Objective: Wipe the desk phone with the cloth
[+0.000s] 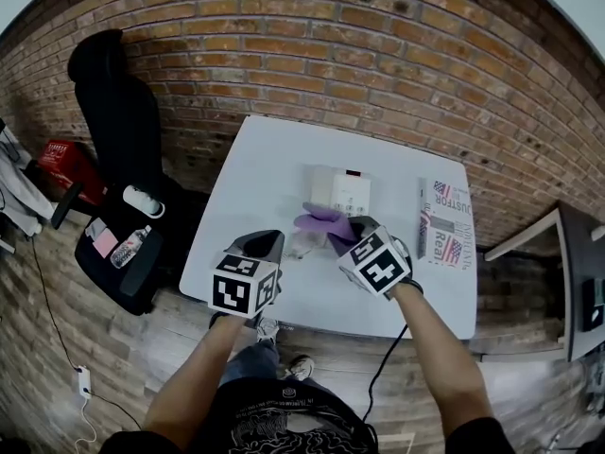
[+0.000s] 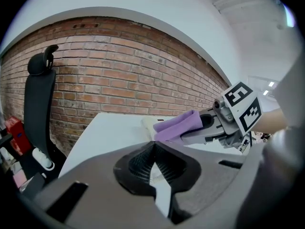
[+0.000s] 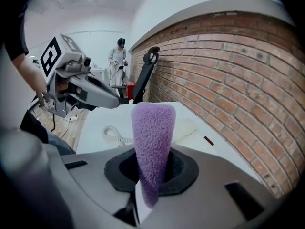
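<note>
A white desk phone (image 1: 342, 193) sits in the middle of the white table (image 1: 255, 173); its coiled cord (image 3: 116, 136) trails toward the near side. My right gripper (image 1: 342, 228) is shut on a folded purple cloth (image 1: 319, 220), which hangs just in front of the phone and a little above the table. From the right gripper view the cloth (image 3: 152, 142) stands up between the jaws and hides part of the phone (image 3: 191, 128). My left gripper (image 1: 266, 246) hovers at the table's near edge, left of the cloth, shut and empty.
A printed booklet (image 1: 444, 220) lies on the table's right side. A black office chair (image 1: 118, 112) stands left of the table with a bottle (image 1: 129, 246) on its seat. A brick wall (image 1: 378, 55) runs behind. A person (image 3: 117, 56) stands far off.
</note>
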`<action>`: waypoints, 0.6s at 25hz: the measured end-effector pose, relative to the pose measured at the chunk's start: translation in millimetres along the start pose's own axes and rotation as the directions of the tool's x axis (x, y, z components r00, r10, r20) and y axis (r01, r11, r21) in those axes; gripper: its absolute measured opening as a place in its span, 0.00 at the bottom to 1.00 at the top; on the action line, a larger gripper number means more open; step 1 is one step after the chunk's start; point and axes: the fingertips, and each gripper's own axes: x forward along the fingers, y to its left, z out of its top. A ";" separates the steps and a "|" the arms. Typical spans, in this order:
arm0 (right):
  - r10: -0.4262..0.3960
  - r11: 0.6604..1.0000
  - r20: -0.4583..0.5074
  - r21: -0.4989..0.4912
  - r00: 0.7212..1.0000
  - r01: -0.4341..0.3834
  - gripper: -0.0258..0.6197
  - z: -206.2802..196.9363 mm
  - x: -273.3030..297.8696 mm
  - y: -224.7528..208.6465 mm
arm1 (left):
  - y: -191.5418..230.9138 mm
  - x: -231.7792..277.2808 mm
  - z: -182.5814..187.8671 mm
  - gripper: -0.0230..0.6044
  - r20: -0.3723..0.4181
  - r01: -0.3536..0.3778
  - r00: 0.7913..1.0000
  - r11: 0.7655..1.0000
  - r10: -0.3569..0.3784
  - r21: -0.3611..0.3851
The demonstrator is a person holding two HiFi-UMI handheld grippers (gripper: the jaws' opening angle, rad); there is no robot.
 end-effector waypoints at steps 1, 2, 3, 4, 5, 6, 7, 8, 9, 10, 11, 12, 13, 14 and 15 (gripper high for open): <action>-0.011 1.000 0.006 0.000 1.000 0.011 0.11 3.9 -2.5 -6.1 | 0.3 2.4 2.9 0.04 0.001 0.005 1.000 1.000 -0.005 0.004; -0.020 1.000 0.012 0.002 1.000 0.020 0.11 7.7 -4.7 -12.2 | 0.8 4.9 5.9 0.04 0.003 0.009 1.000 1.000 -0.009 0.007; -0.028 1.000 0.019 0.005 0.999 0.028 0.11 11.7 -6.5 -17.9 | 1.7 7.4 8.9 0.04 0.004 0.014 1.000 1.000 -0.014 0.009; -0.034 0.999 0.026 0.009 0.999 0.034 0.11 15.9 -8.0 -23.4 | 2.9 9.9 12.1 0.04 0.005 0.018 1.000 1.000 -0.018 0.011; -0.041 0.999 0.032 0.013 0.999 0.040 0.11 20.4 -9.3 -29.1 | 4.4 12.7 15.4 0.04 0.007 0.022 1.000 1.000 -0.022 0.012; -0.047 0.999 0.038 0.014 0.998 0.047 0.11 24.8 -10.2 -35.0 | 6.0 15.7 18.9 0.04 0.007 0.027 1.000 1.000 -0.027 0.015; -0.054 0.998 0.041 0.012 0.998 0.054 0.11 29.1 -10.9 -41.3 | 7.7 19.0 22.4 0.04 0.008 0.031 0.999 0.999 -0.031 0.018; -0.062 0.998 0.044 0.009 0.997 0.061 0.11 33.2 -11.3 -48.0 | 9.4 22.5 25.9 0.04 0.008 0.035 0.999 0.999 -0.035 0.021; -0.069 0.998 0.046 0.006 0.997 0.069 0.11 37.2 -11.5 -55.2 | 11.2 26.2 29.2 0.04 0.008 0.039 0.999 0.999 -0.039 0.024; -0.077 0.997 0.049 0.004 0.996 0.077 0.11 41.3 -11.7 -62.7 | 13.1 30.0 32.3 0.04 0.008 0.042 0.999 0.999 -0.042 0.026; -0.084 0.996 0.053 0.005 0.995 0.084 0.11 45.4 -11.6 -70.4 | 15.2 34.0 35.2 0.04 0.008 0.045 0.999 0.999 -0.045 0.028; -0.091 0.996 0.057 0.006 0.994 0.091 0.11 49.6 -11.1 -78.2 | 17.4 38.0 37.8 0.04 0.007 0.048 0.999 0.998 -0.048 0.029; -0.097 0.995 0.059 0.007 0.993 0.097 0.11 53.4 -10.2 -85.8 | 19.8 42.2 40.1 0.04 0.005 0.051 0.999 0.998 -0.051 0.031; -0.103 0.995 0.060 0.006 0.993 0.102 0.11 56.9 -8.4 -93.1 | 22.3 46.6 42.1 0.04 0.002 0.055 0.998 0.998 -0.055 0.032; -0.107 0.994 0.060 0.006 0.993 0.106 0.11 59.9 -5.7 -100.1 | 25.1 51.0 43.7 0.04 -0.001 0.059 0.998 0.998 -0.059 0.034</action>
